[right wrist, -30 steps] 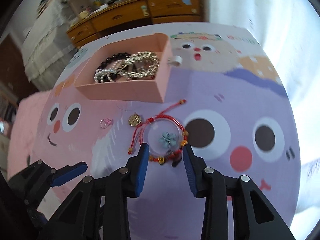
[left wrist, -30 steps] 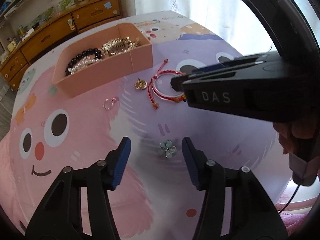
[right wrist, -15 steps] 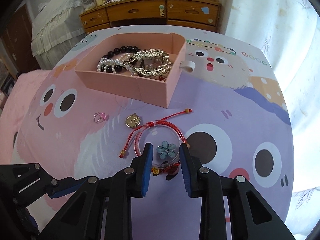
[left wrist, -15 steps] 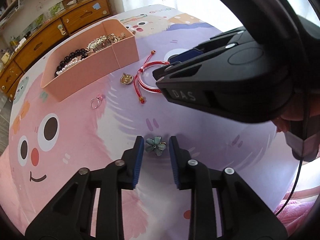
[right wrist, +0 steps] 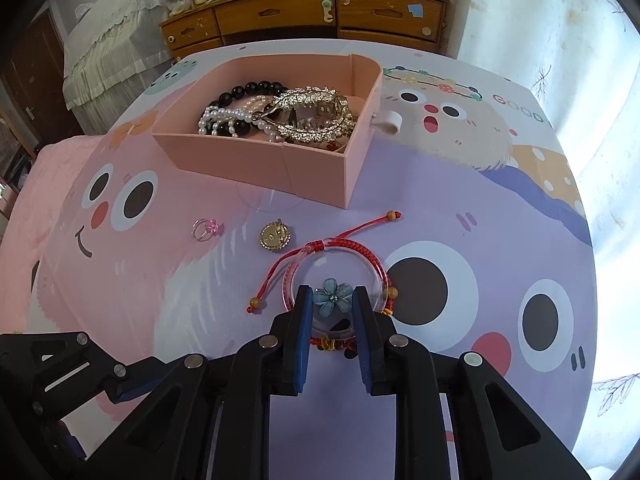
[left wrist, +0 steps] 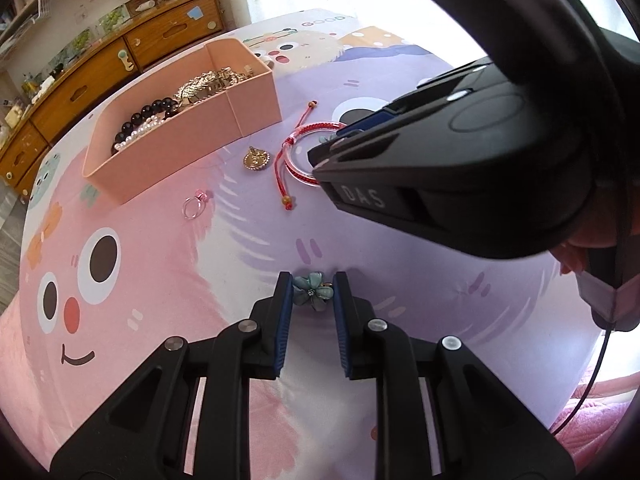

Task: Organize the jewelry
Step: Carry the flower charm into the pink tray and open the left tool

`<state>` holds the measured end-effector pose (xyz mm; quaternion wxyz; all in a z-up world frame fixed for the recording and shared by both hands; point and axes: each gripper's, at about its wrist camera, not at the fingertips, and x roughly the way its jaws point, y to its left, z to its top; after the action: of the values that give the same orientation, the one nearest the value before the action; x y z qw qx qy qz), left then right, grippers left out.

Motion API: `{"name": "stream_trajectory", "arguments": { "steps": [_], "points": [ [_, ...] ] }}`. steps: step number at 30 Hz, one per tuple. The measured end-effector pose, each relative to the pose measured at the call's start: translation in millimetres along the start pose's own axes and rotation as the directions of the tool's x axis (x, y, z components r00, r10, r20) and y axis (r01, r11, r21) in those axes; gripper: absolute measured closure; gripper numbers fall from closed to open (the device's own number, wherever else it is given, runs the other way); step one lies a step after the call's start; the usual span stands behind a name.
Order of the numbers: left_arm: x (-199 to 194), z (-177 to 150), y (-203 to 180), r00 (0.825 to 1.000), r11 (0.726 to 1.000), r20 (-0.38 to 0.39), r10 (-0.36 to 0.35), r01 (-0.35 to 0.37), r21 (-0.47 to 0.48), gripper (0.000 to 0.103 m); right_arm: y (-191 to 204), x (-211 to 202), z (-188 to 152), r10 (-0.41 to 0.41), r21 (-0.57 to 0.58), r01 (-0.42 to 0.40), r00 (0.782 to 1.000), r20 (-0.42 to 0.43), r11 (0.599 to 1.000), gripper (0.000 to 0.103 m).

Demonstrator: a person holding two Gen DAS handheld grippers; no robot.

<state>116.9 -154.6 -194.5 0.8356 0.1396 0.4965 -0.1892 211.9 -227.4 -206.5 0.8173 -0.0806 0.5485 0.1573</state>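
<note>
Two readable words: "DAS" on the right gripper (left wrist: 326, 148) and "GOOD" on the cloth (right wrist: 516, 110); both it and the left gripper (left wrist: 309, 296) pinch flower charms (left wrist: 313, 291) (right wrist: 333, 300).

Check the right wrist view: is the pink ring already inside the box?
No, the ring lies on the cloth in front of the box, left of the gold pendant.

A home bedroom: behind the cartoon-print tablecloth (right wrist: 500, 208) stand a wooden drawer dresser (right wrist: 304, 12) and lace-covered bed (right wrist: 108, 52).
</note>
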Motion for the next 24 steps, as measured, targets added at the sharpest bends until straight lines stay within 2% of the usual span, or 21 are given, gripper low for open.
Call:
{"name": "stream_trajectory", "arguments": {
  "steps": [9,16,24],
  "points": [
    [-13.6,7.6,20.5,1.0,0.997,0.031,0.004,-0.002,-0.077,0.086,-0.1,-13.0,4.5,0.042,0.019,-0.042,0.999,-0.003,0.999,0.083],
    [-35.6,29.4,53.0,0.995,0.991,0.098,0.022,-0.009,-0.132,0.086,4.2,-36.2,36.1,0.033,0.011,-0.033,0.997,0.073,0.999,0.083],
    [-66.6,69.4,95.9,0.97,0.992,0.224,0.093,-0.07,-0.107,0.086,7.6,-57.1,76.3,0.027,0.016,-0.031,0.982,0.189,0.999,0.083]
  ]
}}
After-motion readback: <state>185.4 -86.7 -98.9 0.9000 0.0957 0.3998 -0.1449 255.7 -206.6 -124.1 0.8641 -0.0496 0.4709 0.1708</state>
